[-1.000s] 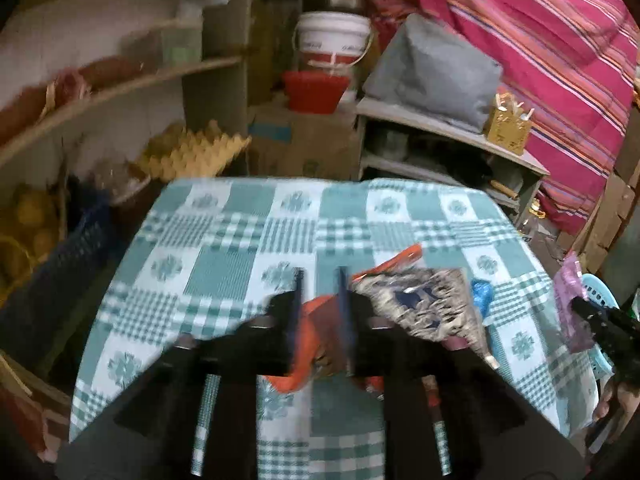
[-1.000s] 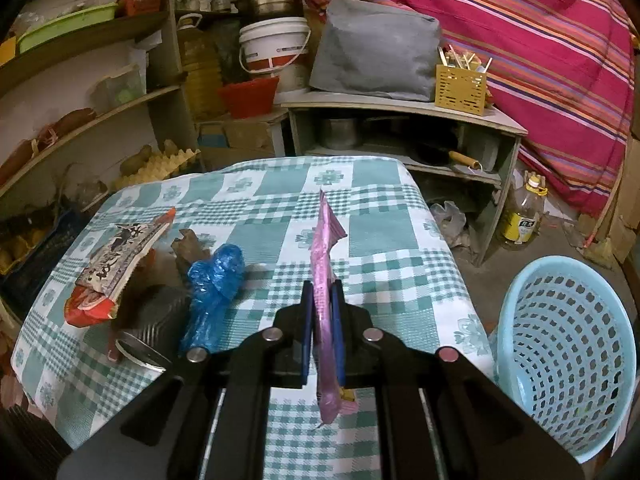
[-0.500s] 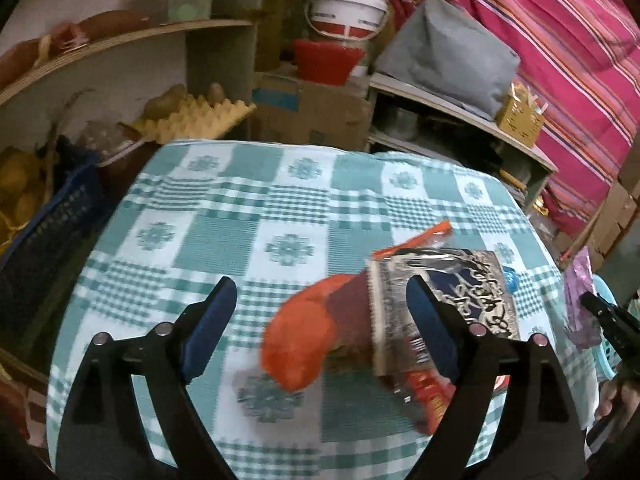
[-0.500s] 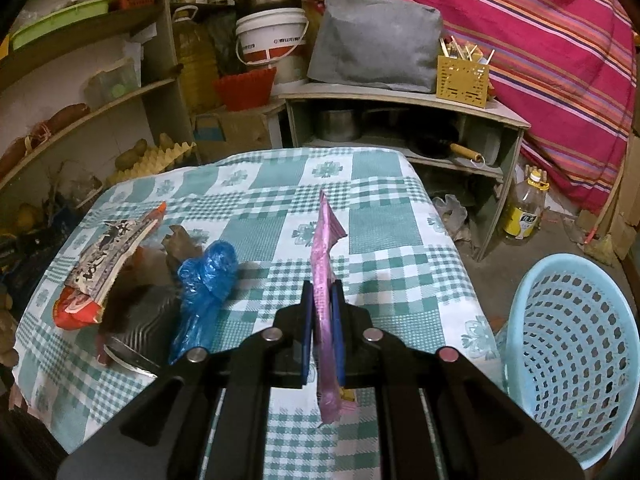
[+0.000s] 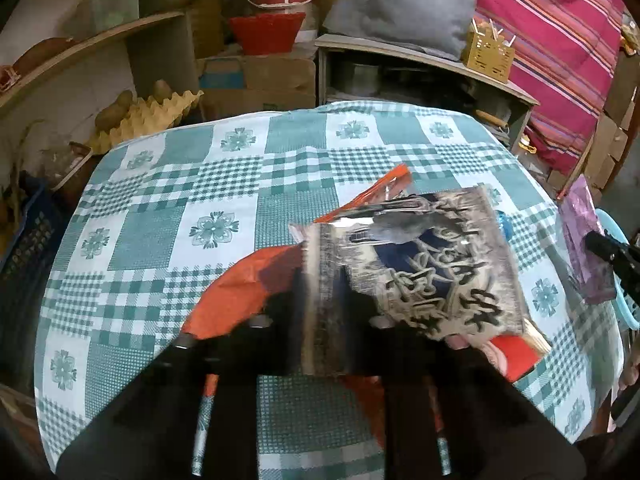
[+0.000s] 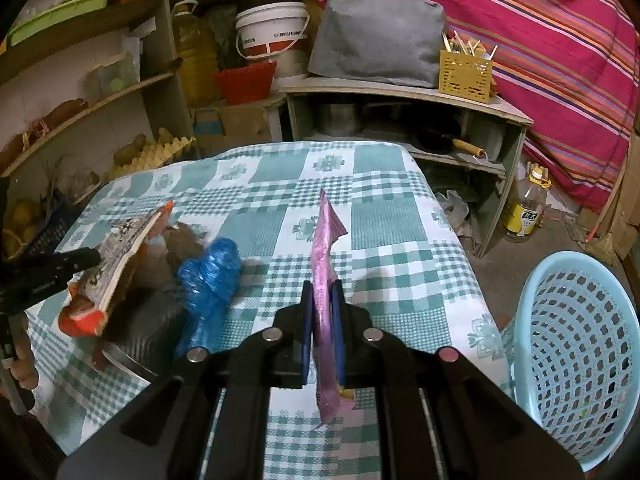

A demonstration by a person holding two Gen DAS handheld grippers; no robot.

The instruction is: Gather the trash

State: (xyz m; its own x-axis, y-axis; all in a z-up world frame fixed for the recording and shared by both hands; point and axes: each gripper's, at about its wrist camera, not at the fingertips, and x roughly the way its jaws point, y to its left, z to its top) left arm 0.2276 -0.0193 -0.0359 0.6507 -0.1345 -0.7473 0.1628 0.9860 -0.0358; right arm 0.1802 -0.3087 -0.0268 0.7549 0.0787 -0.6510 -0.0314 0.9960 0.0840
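My left gripper (image 5: 320,304) is shut on a red snack bag (image 5: 416,264) with black script on a silver face, holding it over the checked tablecloth (image 5: 168,208). The bag also shows in the right wrist view (image 6: 116,264), at the left. My right gripper (image 6: 322,312) is shut on a pink wrapper (image 6: 325,256), held upright above the table near its right edge. A crumpled blue plastic bag (image 6: 210,280) and a dark round tin (image 6: 140,328) lie on the table. A light blue mesh basket (image 6: 576,352) stands on the floor to the right.
Shelves with an egg tray (image 6: 156,156) stand beyond the table's left side. A low wooden rack (image 6: 404,92) with a grey bag and a yellow holder stands behind. A plastic bottle (image 6: 524,208) stands on the floor to the right.
My left gripper opened half a second ago and has closed again on the snack bag, which now stands larger and more upright. My right gripper keeps its hold on the pink wrapper.
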